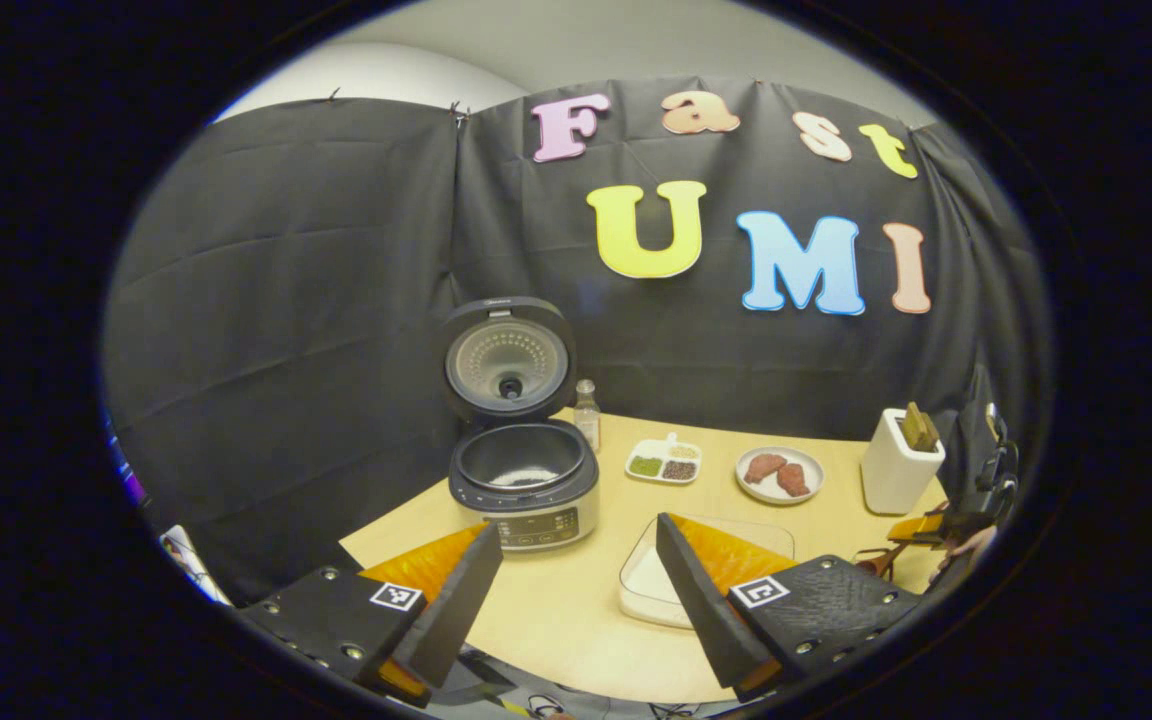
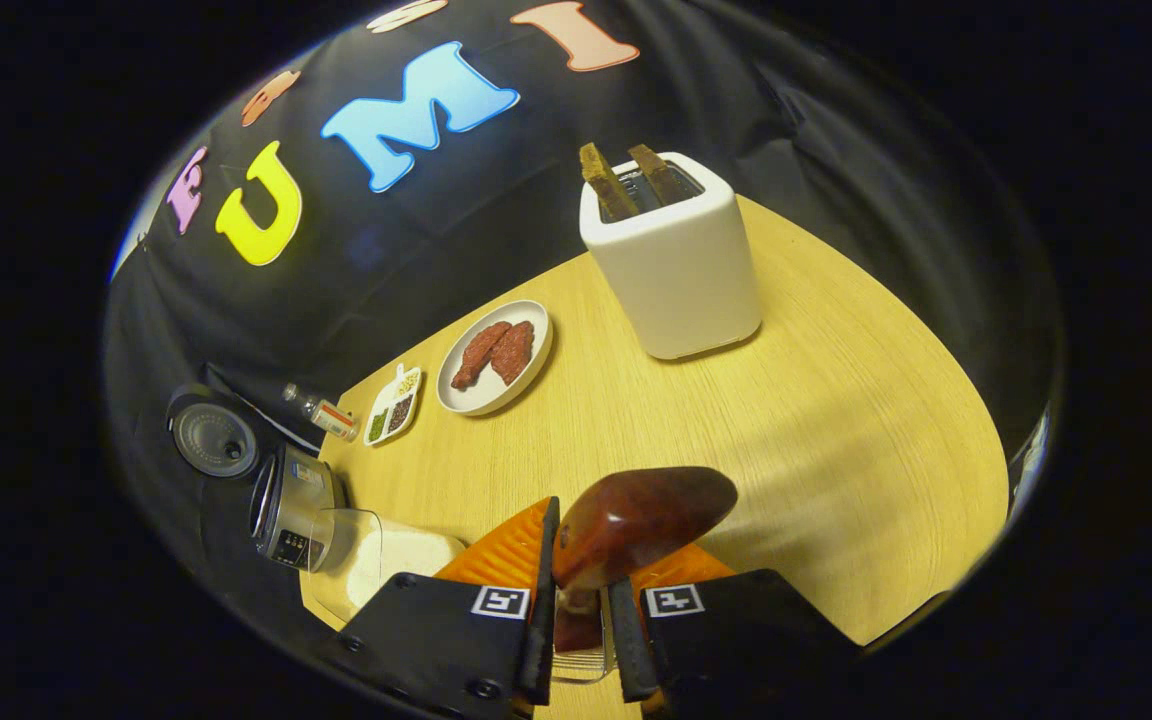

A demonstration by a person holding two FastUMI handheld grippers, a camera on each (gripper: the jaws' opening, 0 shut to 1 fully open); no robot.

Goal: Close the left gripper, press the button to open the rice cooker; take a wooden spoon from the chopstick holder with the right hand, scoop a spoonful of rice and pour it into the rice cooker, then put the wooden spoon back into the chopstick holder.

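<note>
The rice cooker stands open at the table's far left, lid up and inner pot dark; it also appears small and low on the left. My left gripper is open, hovering in front of the cooker and holding nothing. My right gripper is shut on the handle of a wooden spoon, whose glossy brown bowl points forward over the table. No rice shows on the spoon. A clear rice container sits just right of the cooker. The white chopstick holder stands ahead with two wooden handles sticking out.
A white plate with two brown meat pieces, a small divided dish of spices and a little bottle line the back of the wooden table. The right gripper and a hand appear at the right edge of the left gripper view.
</note>
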